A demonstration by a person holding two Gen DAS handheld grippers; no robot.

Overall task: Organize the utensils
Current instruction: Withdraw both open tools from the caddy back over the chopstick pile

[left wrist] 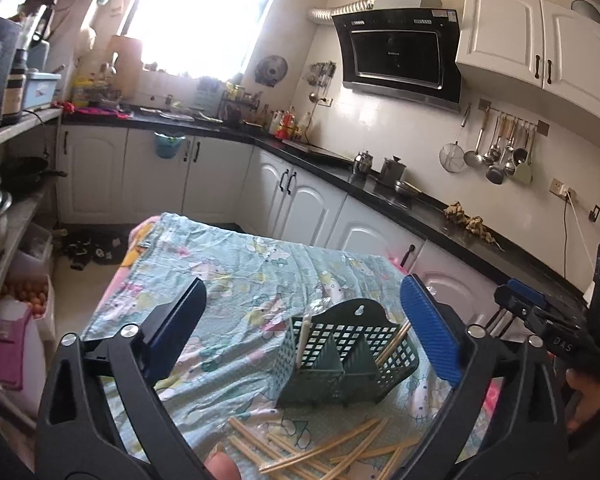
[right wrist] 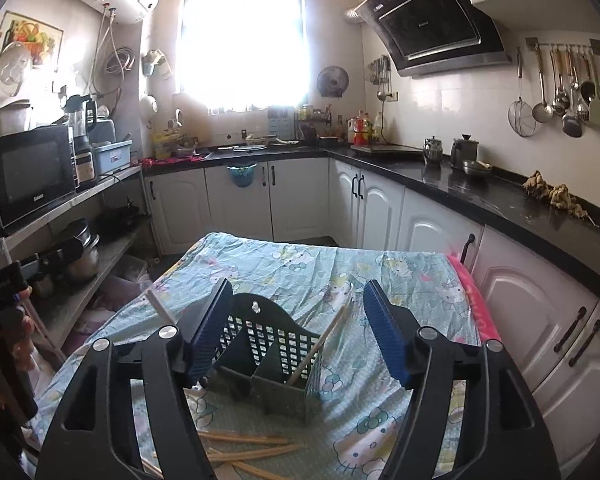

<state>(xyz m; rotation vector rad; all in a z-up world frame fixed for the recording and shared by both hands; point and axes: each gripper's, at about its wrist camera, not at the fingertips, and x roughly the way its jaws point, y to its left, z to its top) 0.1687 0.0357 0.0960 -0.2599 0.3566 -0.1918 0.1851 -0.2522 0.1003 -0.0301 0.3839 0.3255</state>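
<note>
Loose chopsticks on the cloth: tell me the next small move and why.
Probably lower the left gripper, whose jaws stand open and empty, onto one of the loose chopsticks lying in front of the green caddy. A few sticks already stand in the caddy; the pile still lies on the cloth. The right gripper is also open and empty.

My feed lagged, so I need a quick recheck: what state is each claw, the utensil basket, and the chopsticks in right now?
Left claw: open, empty.
Right claw: open, empty.
Green utensil basket: upright on the tablecloth.
White utensil: standing in the basket's left compartment.
Chopsticks in basket: leaning in the right compartment.
Loose chopsticks: scattered flat in front of the basket.
</note>
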